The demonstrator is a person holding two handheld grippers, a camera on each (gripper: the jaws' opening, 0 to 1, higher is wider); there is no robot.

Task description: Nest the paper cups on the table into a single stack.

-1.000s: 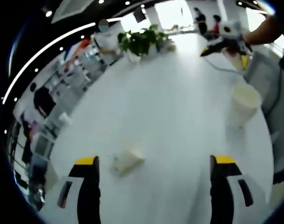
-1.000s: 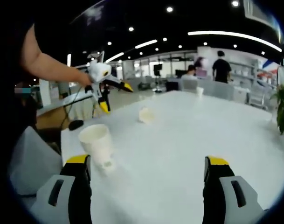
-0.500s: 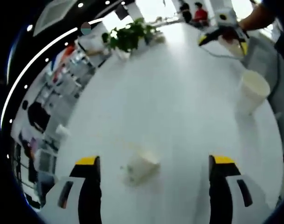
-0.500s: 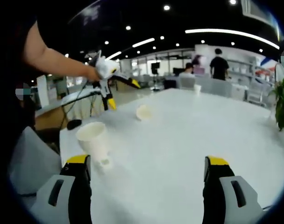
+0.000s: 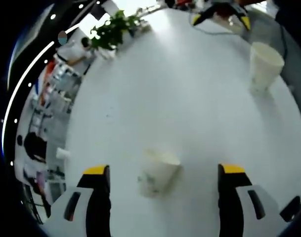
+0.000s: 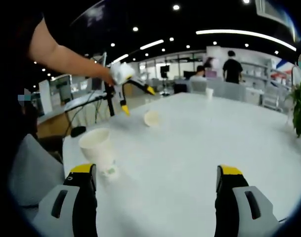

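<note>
two white paper cups sit on the round white table point(image 5: 190, 98), well apart from each other. in the left gripper view, my left gripper point(image 5: 163, 170) has its black, yellow-tipped jaws spread wide with nothing between them; the tipped-over white paper cup point(image 5: 157, 170) lies on its side on the tabletop between and just ahead of those jaws, its open mouth turned up and to the right in that view. whether either jaw touches it i cannot tell. the upright white paper cup point(image 5: 264, 64) stands far up the same view near the table edge, and beyond it my right gripper point(image 5: 220, 11) shows at the top margin, blurred. a green leafy plant in a white pot point(image 5: 113, 32) stands at the far rim of the table.

in the right gripper view, my right gripper point(image 6: 157, 172) likewise holds its jaws wide apart and empty above the table point(image 6: 199, 148). the upright cup point(image 6: 97, 148) stands just beside its left jaw, apart from it. farther off the fallen cup point(image 6: 152, 118) lies with its mouth toward the camera, and my left gripper point(image 6: 136, 96) hangs over it, held in my hand point(image 6: 110, 76).
</note>
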